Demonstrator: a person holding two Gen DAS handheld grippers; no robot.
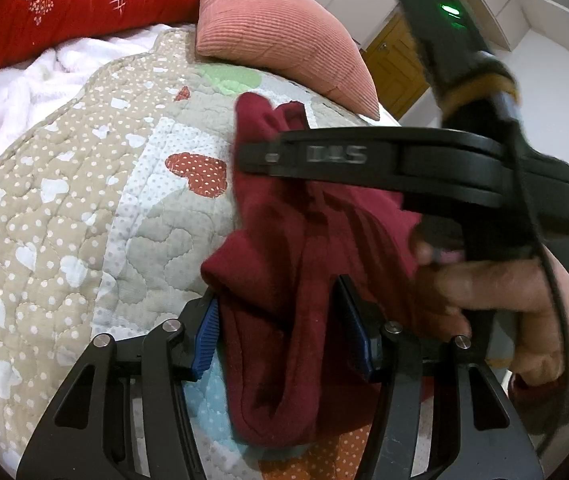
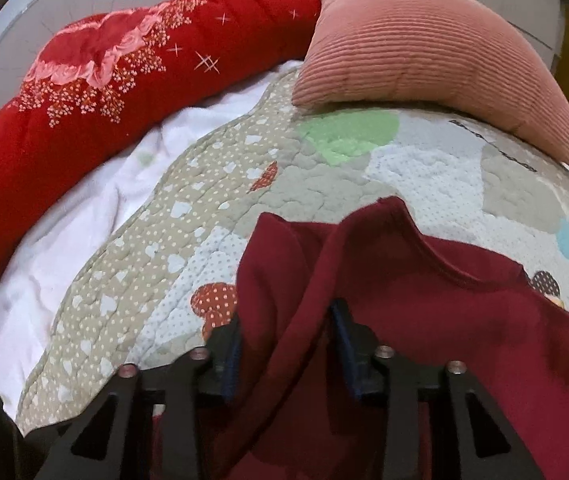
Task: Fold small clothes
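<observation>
Bedding fills both views: a patchwork quilt (image 2: 212, 200) w/ dotted hearts spread over a bed, white sheet (image 2: 96, 208) showing at its far-left edge. Left side, far back, a long red floral bolster (image 2: 64, 120) lies along the sheet. Next to it, top centre-right, a pink ribbed cushion (image 2: 424, 44) sits on the quilt's far edge, its corner touching the bolster's end. Bg in left wrist view: white wall and a wooden door (image 1: 396, 64).

Maroon garment (image 2: 464, 320) lies bunched on the quilt, centre to right, well short of the cushion.

Left hand-held gripper (image 1: 280, 332): jaws abt half open, blue pads on either side of a gathered fold of the garment, cloth filling the gap and pressed by both pads. No earlier frame, so only that.

Right hand-held gripper (image 2: 288, 344): jaws fairly narrow, a ridge of the garment draped between and over them; left pad sits against the cloth, right pad partly hidden by the fold, so a firm pinch can't be told.

In the left wrist view the right hand-held gripper's black body crosses the garment's upper part and blocks it; a hand (image 1: 496, 288) w/ dark cuff grips its handle at far right.
</observation>
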